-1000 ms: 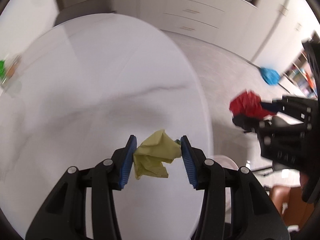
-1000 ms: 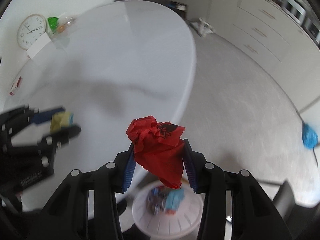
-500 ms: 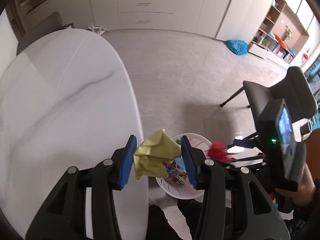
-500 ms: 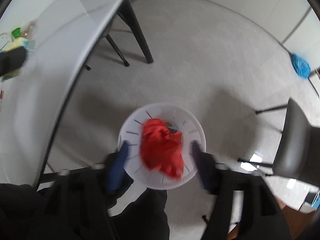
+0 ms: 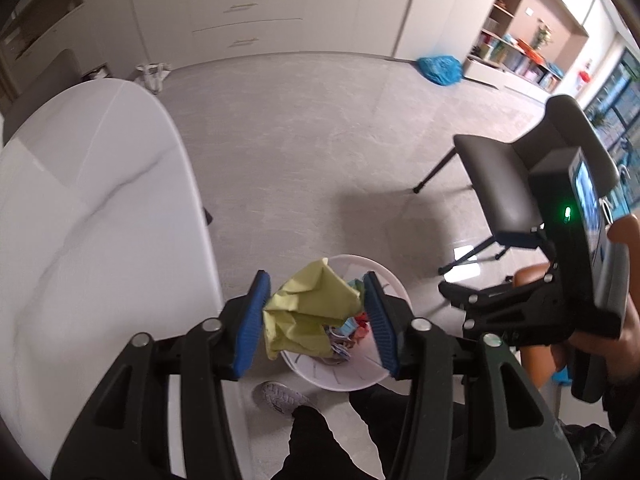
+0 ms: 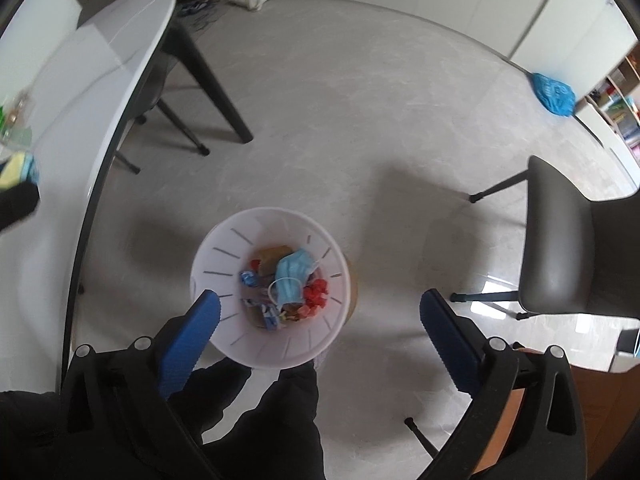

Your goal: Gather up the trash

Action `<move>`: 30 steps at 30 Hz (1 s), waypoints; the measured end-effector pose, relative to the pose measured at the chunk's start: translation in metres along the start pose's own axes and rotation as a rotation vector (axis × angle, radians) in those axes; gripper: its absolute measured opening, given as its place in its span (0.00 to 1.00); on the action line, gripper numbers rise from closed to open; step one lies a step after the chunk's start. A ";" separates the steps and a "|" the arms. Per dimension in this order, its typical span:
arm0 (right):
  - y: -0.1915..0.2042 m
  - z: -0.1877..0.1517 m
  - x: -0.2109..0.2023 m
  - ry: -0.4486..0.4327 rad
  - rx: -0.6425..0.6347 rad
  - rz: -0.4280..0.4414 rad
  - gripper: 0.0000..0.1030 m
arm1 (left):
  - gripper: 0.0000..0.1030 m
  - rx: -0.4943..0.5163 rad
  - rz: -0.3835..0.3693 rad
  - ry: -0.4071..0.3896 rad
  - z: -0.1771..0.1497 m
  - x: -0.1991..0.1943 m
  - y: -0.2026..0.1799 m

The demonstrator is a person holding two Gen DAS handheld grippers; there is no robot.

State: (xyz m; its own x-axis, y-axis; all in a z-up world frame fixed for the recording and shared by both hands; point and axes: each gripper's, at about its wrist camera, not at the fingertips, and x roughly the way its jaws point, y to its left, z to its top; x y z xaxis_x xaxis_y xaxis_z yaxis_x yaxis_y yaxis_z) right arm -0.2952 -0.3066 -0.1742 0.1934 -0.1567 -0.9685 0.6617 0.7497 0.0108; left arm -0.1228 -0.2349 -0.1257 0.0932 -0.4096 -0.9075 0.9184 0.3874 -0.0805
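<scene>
A white round bin [image 6: 248,344] stands on the floor beside the table. It holds a blue face mask [image 6: 294,276], a red crumpled paper [image 6: 316,294] and several wrappers. My right gripper [image 6: 320,294] hangs above the bin, pointing down, its jaws opening wide with nothing between them. My left gripper [image 5: 315,278] is over the bin's rim [image 5: 344,380] at the table edge. A crumpled yellow-green paper [image 5: 308,312] sits between its blue pads, still touching both while the jaws are opening.
The white marble table [image 5: 80,220] curves along the left. A dark chair [image 6: 560,248] stands to the right of the bin. A blue bag [image 5: 440,68] lies far off on the floor. A person's dark trouser legs and grey shoe [image 5: 280,396] are just below the bin.
Both grippers swung from over the table to over the bin. The right gripper opened and the red paper dropped into the bin. The left jaws widened slightly around the yellow paper.
</scene>
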 end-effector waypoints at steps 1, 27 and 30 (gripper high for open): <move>-0.002 -0.001 -0.001 -0.005 0.006 -0.004 0.97 | 0.58 0.009 -0.007 0.004 0.000 0.001 -0.003; 0.105 0.064 -0.081 -0.230 -0.250 0.075 0.97 | 0.90 -0.302 0.233 -0.149 -0.029 -0.088 0.076; 0.146 0.074 -0.105 -0.291 -0.332 0.110 0.97 | 0.91 -0.383 0.320 -0.210 -0.045 -0.123 0.099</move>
State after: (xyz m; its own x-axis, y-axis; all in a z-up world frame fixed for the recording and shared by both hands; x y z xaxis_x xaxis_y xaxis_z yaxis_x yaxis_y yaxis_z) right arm -0.1656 -0.2281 -0.0527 0.4764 -0.2036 -0.8553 0.3667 0.9302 -0.0171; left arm -0.0604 -0.1086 -0.0410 0.4561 -0.3628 -0.8126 0.6296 0.7769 0.0065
